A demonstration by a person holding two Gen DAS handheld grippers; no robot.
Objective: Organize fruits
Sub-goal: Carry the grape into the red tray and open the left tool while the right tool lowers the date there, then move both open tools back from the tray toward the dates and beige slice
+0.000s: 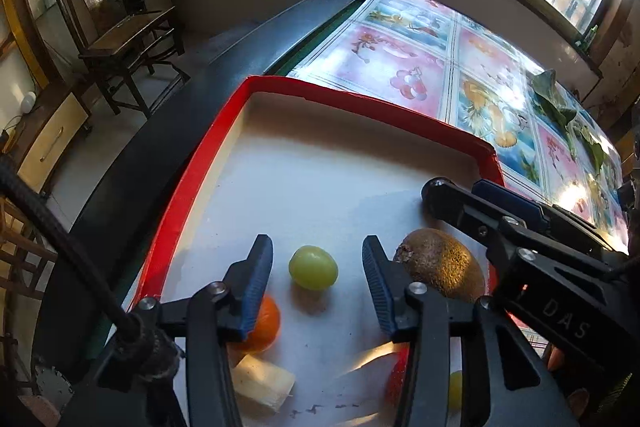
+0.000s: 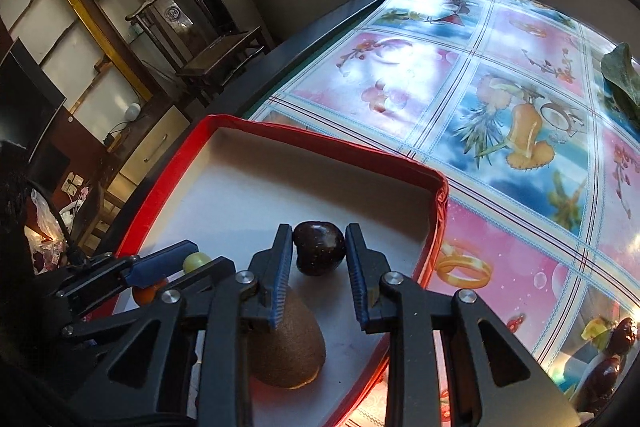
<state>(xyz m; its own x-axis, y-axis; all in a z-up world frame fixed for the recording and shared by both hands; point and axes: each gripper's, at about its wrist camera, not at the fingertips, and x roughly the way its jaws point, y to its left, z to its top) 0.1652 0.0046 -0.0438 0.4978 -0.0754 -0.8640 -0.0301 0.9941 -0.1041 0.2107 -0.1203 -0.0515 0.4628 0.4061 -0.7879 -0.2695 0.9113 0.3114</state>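
Red-rimmed tray (image 1: pixel 188 211) sat on the tabletop (image 2: pixel 520 131), which was covered by a fruit-print cloth; the tray floor was white.

Left wrist view, left to right. An orange fruit (image 1: pixel 266 323) lay near the tray's left wall, partly hidden behind the left finger of the left tool (image 1: pixel 318 267). A pale cut chunk (image 1: pixel 262 381) lay just below it, long axis running down and to the right. A green grape (image 1: pixel 313 267) rested on the tray floor between the left tool's fingers, long axis roughly across the frame. The left tool's fingers were spread, with clear gaps on both sides of the grape; neither pad touched it. A kiwi (image 1: pixel 442 263) lay just right of the right finger, long axis slanting from upper left to lower right, its stem end pointing to the upper left. A red fruit (image 1: pixel 396 381) and a second green grape (image 1: pixel 455 389) showed only in part behind the tool's frame.

Right wrist view. The kiwi lay under the left finger of the right tool (image 2: pixel 318 251), narrow end pointing up the frame toward the fingertips. A dark, near-round fruit (image 2: pixel 319 247), type not identifiable, sat on the tray floor between the fingertips. The right tool's fingers were parted; whether the pads still touched the fruit could not be told. On the tabletop at far right, two more dark fruits (image 2: pixel 612 363) lay outside the tray.
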